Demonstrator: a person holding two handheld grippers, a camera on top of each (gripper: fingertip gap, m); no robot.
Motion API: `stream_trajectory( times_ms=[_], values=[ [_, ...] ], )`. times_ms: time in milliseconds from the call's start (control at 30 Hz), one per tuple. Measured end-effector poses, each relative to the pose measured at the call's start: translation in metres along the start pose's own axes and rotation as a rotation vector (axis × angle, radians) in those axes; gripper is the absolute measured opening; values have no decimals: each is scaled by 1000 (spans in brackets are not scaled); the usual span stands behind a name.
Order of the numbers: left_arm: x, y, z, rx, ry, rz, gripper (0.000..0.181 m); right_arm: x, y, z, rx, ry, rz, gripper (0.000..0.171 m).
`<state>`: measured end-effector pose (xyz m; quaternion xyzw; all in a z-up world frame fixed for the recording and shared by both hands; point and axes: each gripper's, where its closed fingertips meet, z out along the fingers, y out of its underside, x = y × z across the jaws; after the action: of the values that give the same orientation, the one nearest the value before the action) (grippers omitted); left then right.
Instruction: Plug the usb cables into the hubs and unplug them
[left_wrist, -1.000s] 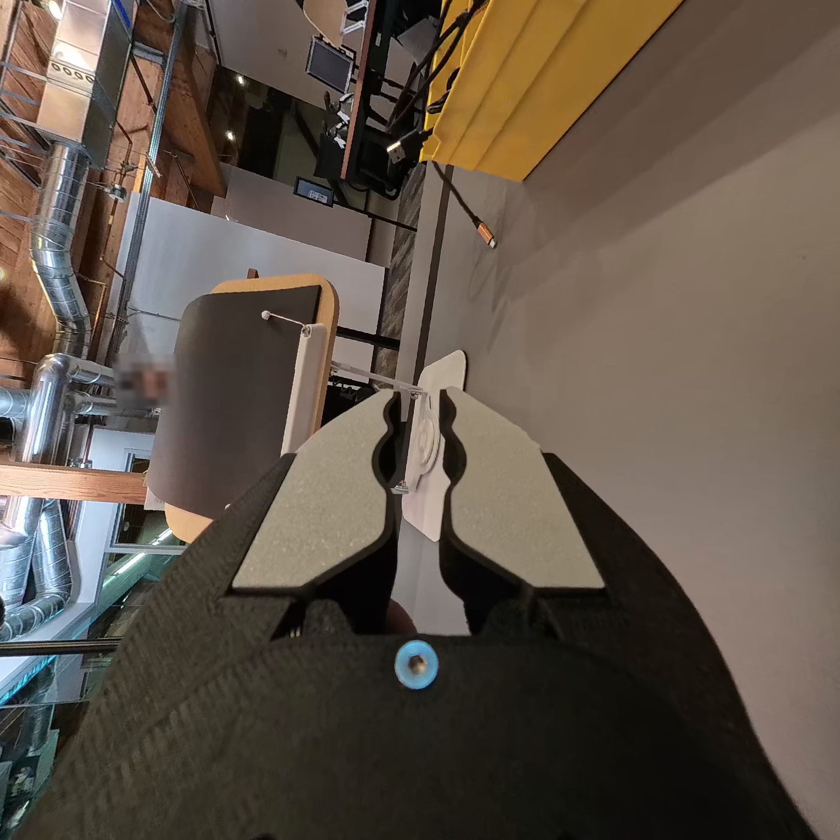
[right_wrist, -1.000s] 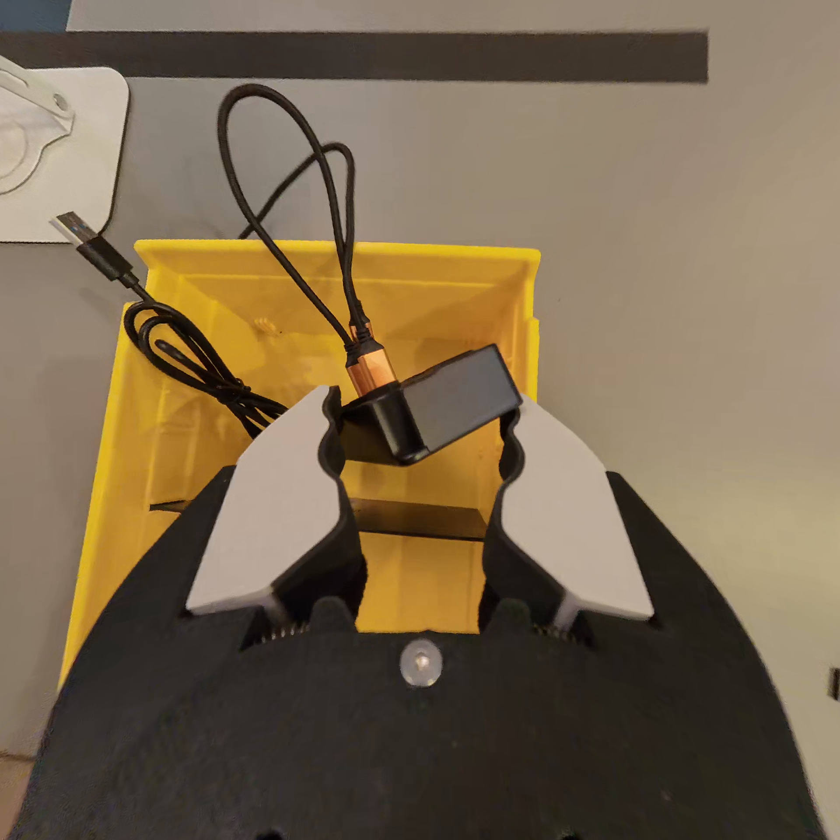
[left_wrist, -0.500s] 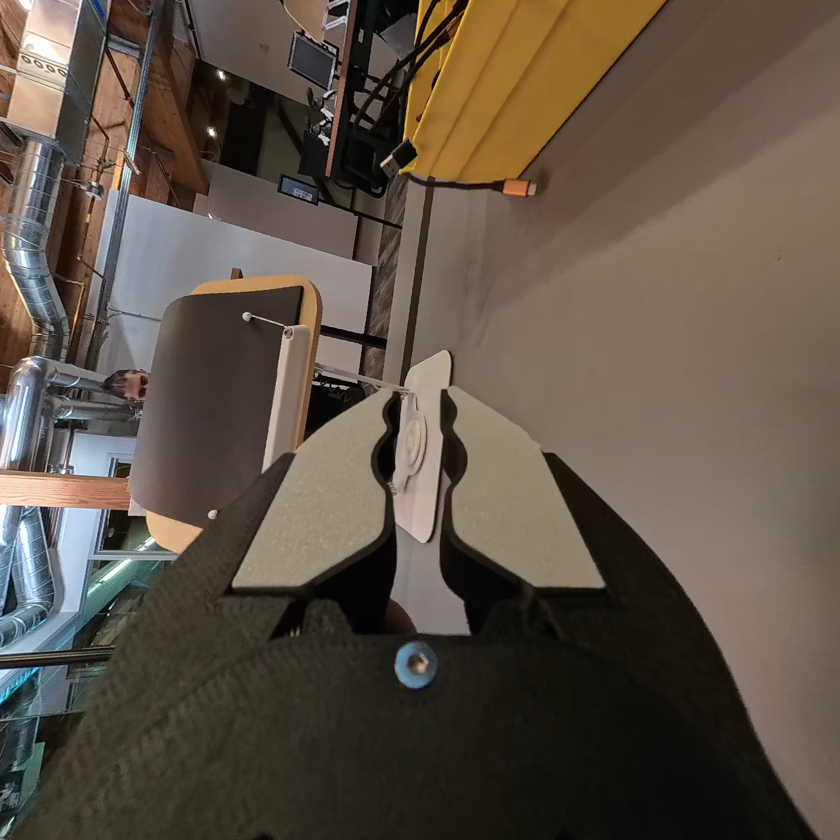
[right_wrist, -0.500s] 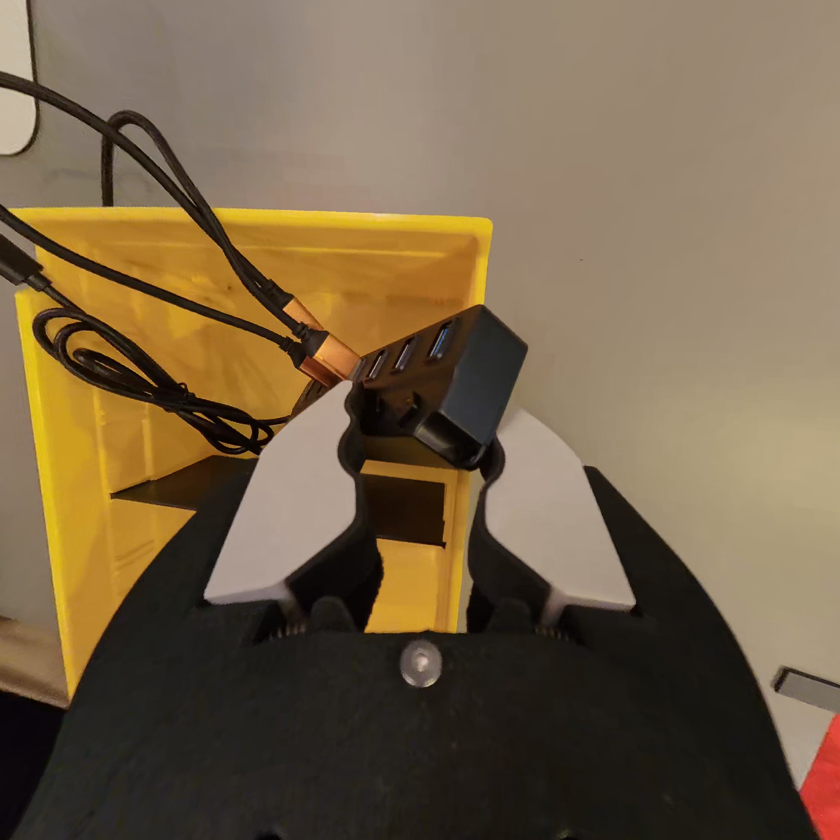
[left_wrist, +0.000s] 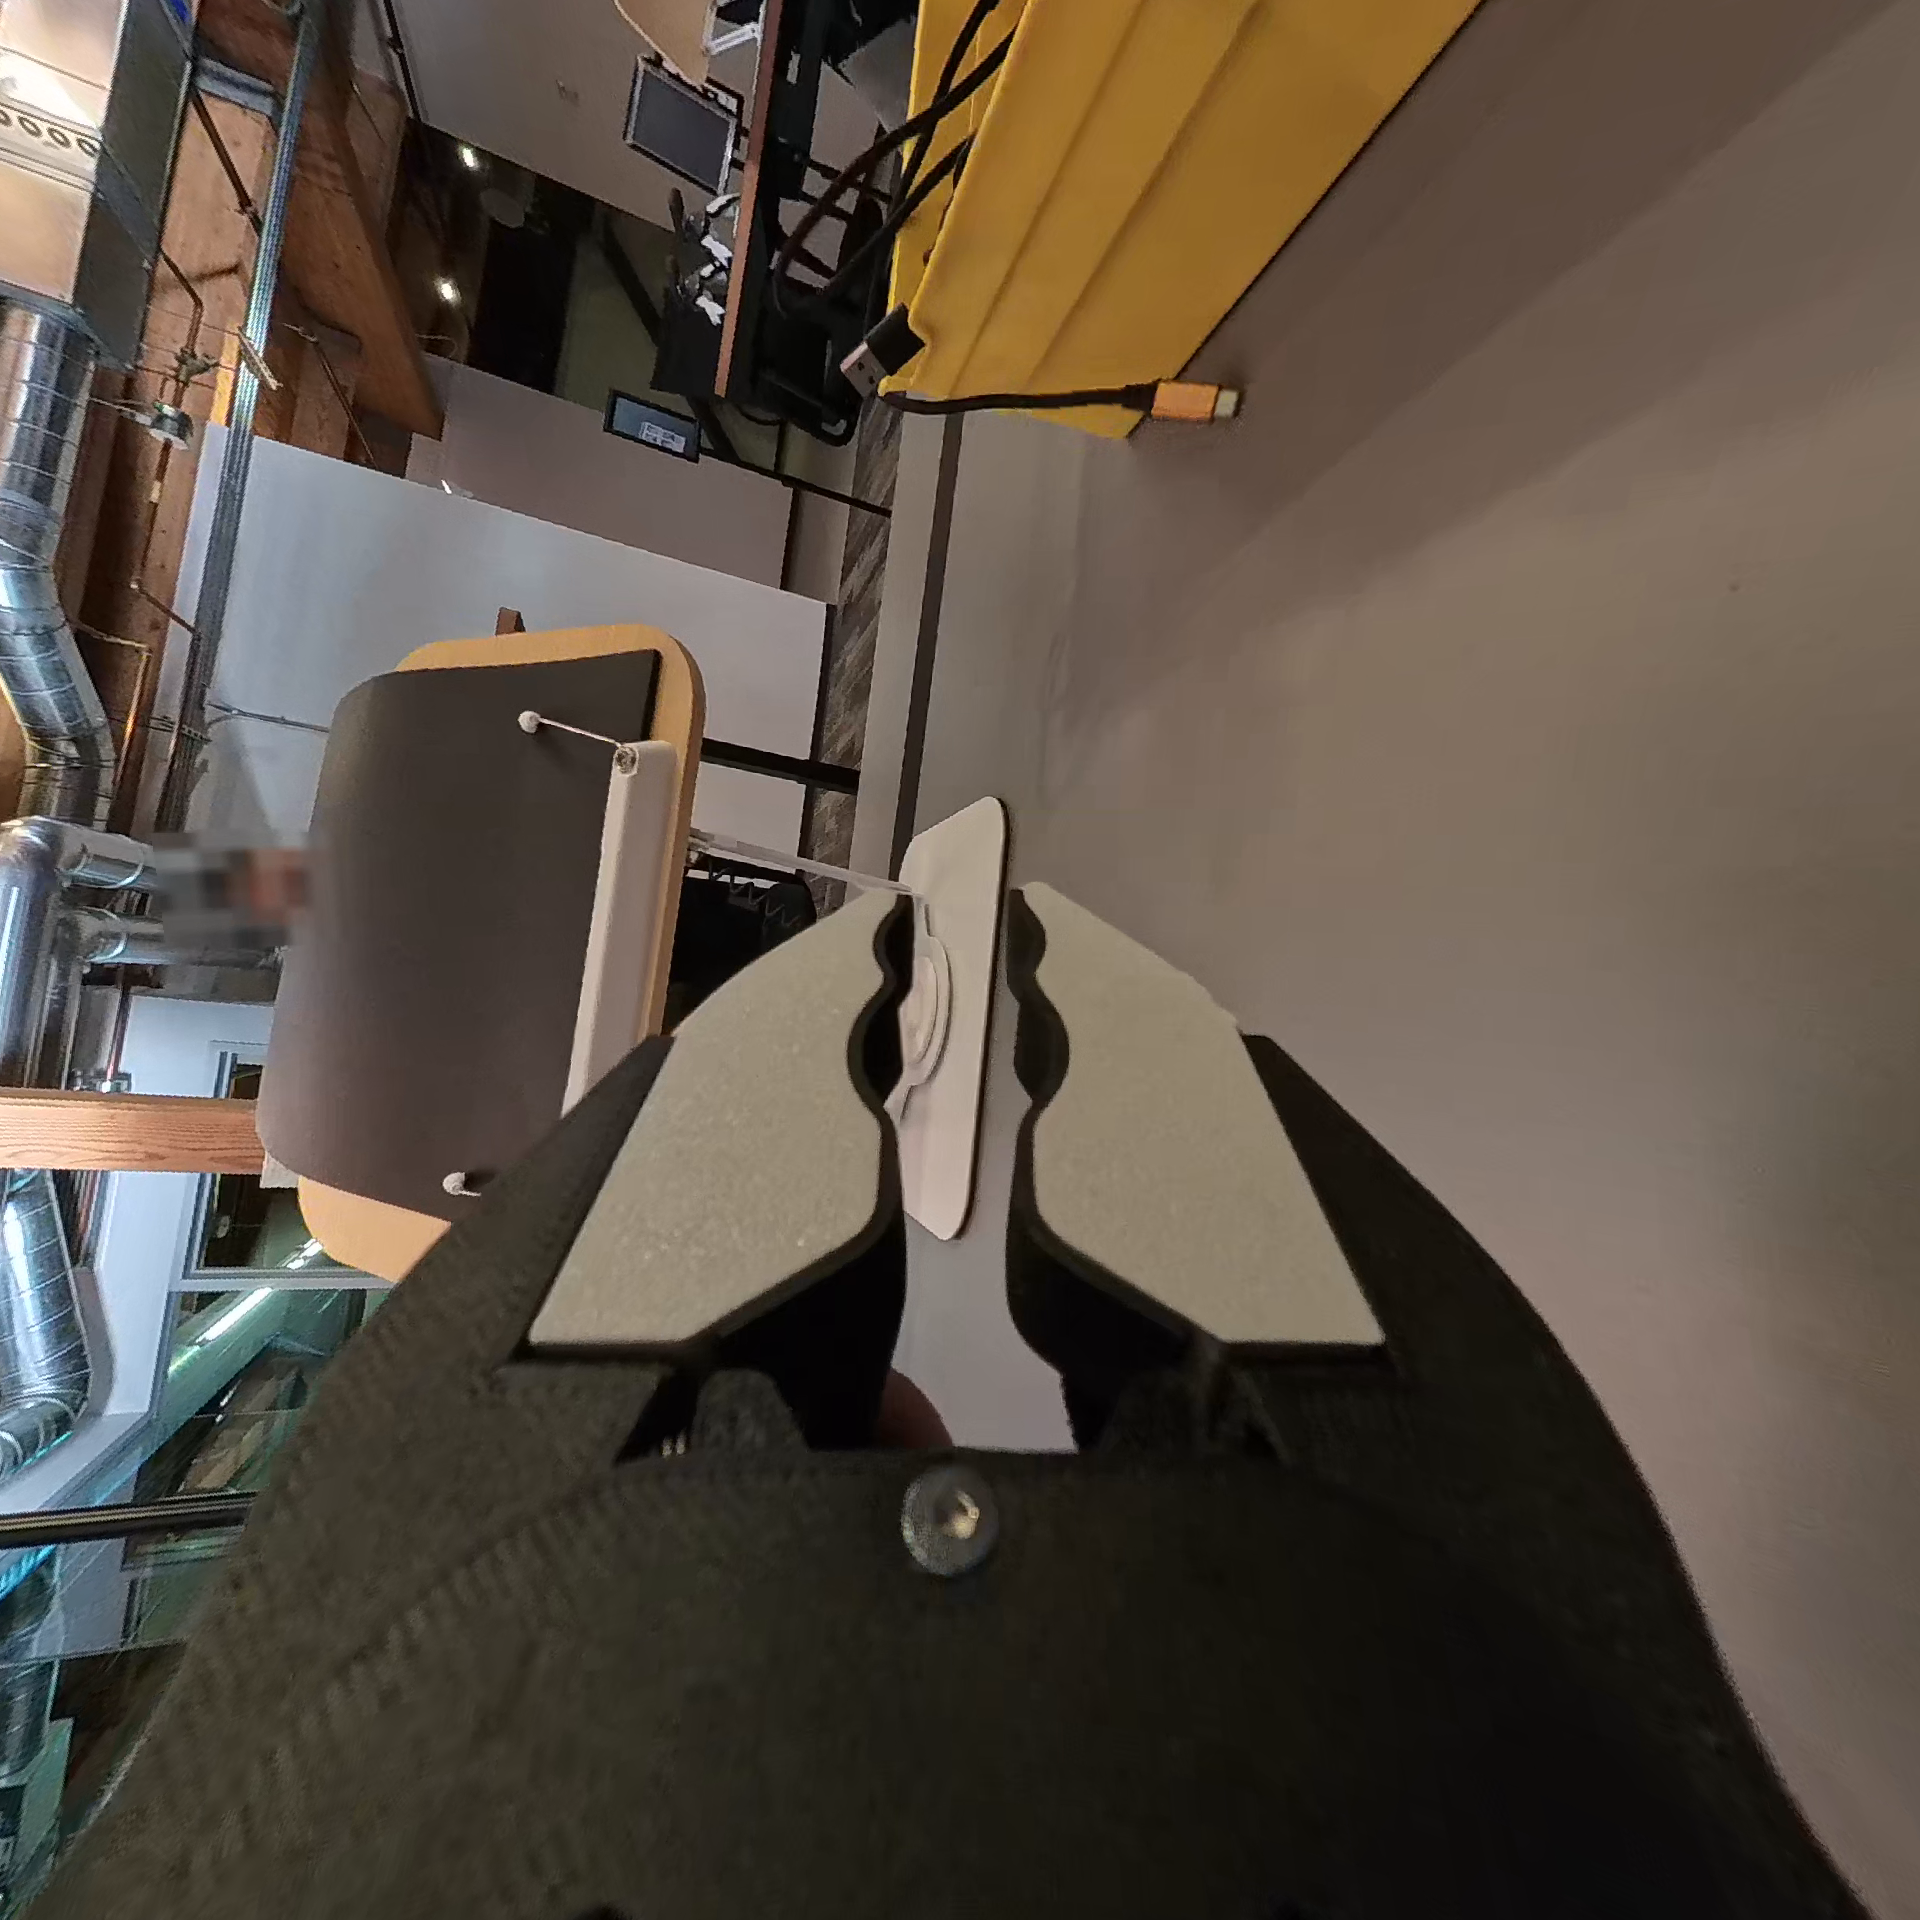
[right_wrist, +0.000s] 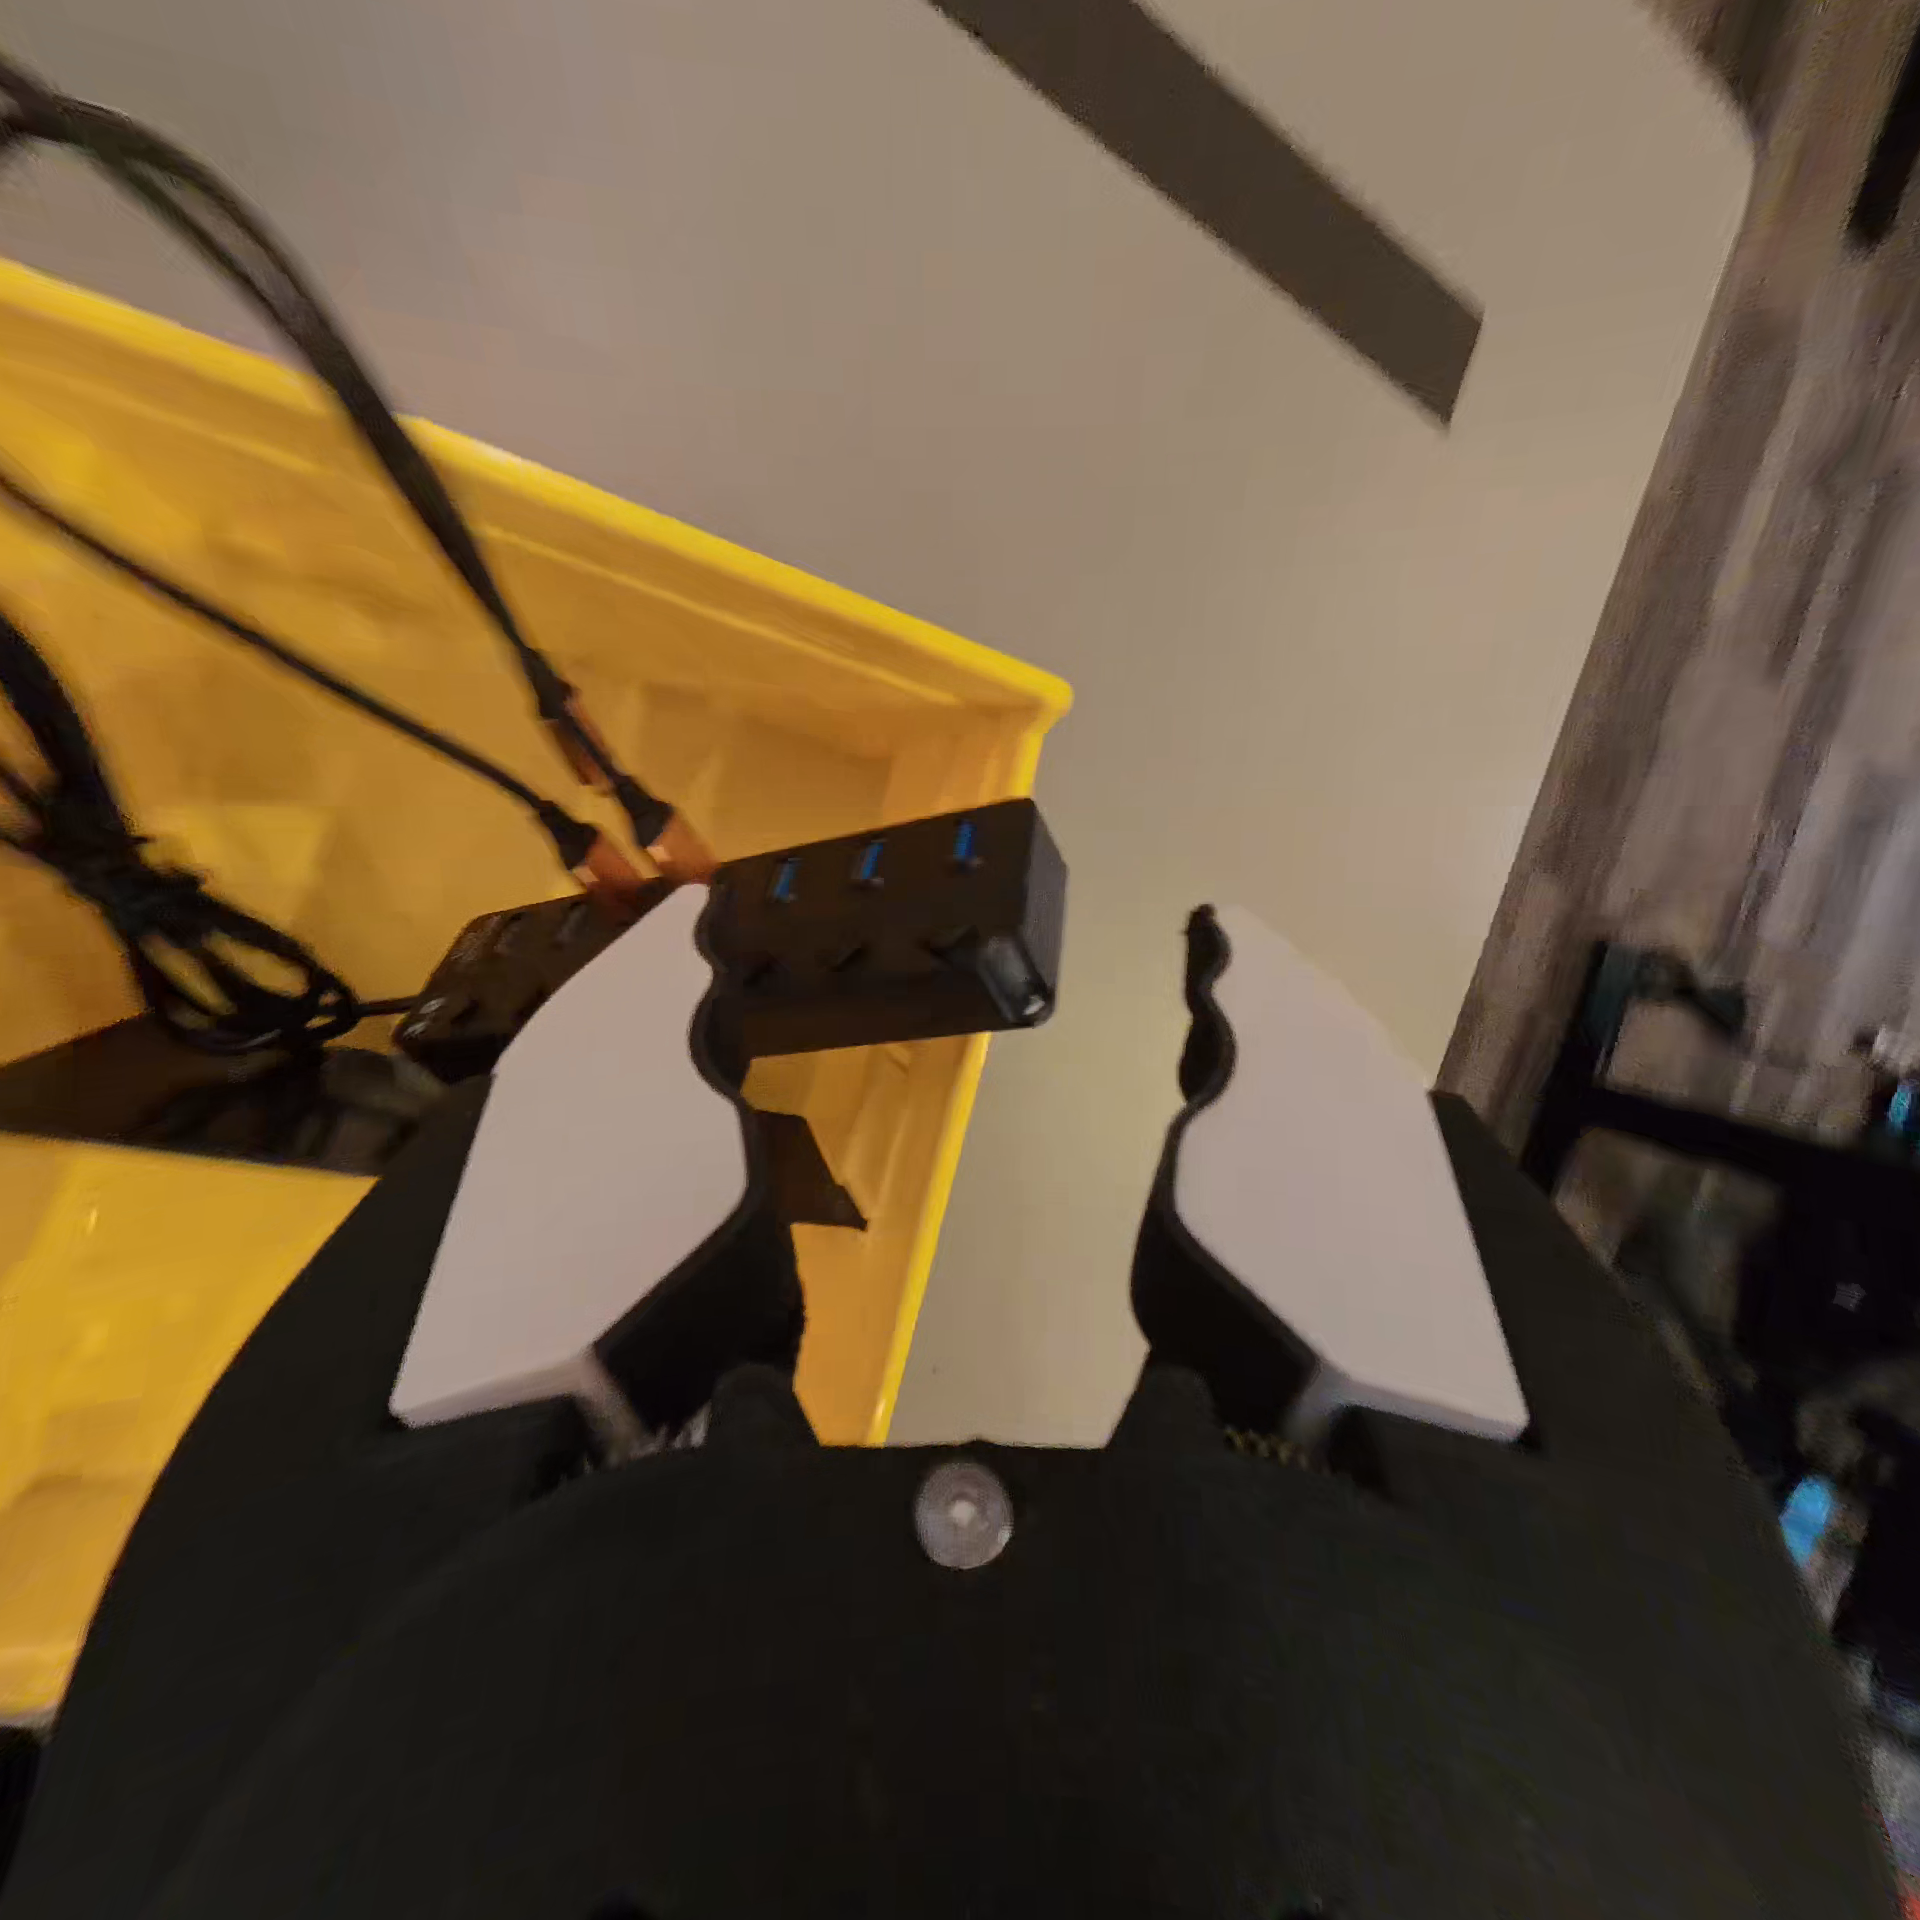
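In the right wrist view a black USB hub (right_wrist: 883, 935) with blue ports sits tilted over the right wall of a yellow bin (right_wrist: 790, 592). Copper-coloured plugs (right_wrist: 675, 847) on black cables (right_wrist: 343, 353) meet its left end. My right gripper (right_wrist: 953, 912) is open wide; the hub touches only its left fingertip. A second black hub (right_wrist: 488, 966) lies in the bin. In the left wrist view my left gripper (left_wrist: 956, 914) is almost shut and empty, far from the bin (left_wrist: 1122, 156). An orange plug (left_wrist: 1190, 402) lies on the table and a black plug (left_wrist: 878, 358) hangs at the bin's edge.
A white pad (left_wrist: 961, 862) lies on the grey table (left_wrist: 1455, 831) just past my left fingertips. A dark strip (right_wrist: 1247, 208) crosses the table. The table's right edge and the floor beyond show in the right wrist view (right_wrist: 1714, 727). One gripper's finger ends stand about 40 cm off the other's.
My right gripper was shut on the hub half a second ago and has opened. It has swung right with the hub over the bin's right wall. The left gripper has barely moved.
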<state>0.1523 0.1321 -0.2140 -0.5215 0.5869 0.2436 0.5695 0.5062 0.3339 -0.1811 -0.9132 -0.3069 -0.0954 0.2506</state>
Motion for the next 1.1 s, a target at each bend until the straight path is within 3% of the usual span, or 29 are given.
stream_trajectory(
  times_ms=[33,133,267,333,400,533,733,1100],
  values=[
    [1,0,0,0,2,0,17,-10,-5,-8,34,-42,-48,75],
    [2,-1,1,2,6,1,17,-58,-3,-5,-9,-205,-228,76],
    [3,-2,0,1,6,9,17,-79,5,36,-140,-136,-405,73],
    [2,-2,-1,0,2,11,17,-72,7,52,-188,-54,-426,37],
    [0,-2,-1,-1,-3,7,17,-75,3,59,-168,-64,-423,30],
    [1,-1,0,0,1,5,17,-77,0,54,-197,-155,-338,30],
    [3,-1,0,1,5,7,17,-103,-2,39,-242,-487,-70,28],
    [8,0,2,-7,21,9,17,-116,42,78,-554,-490,45,28]
  ],
)
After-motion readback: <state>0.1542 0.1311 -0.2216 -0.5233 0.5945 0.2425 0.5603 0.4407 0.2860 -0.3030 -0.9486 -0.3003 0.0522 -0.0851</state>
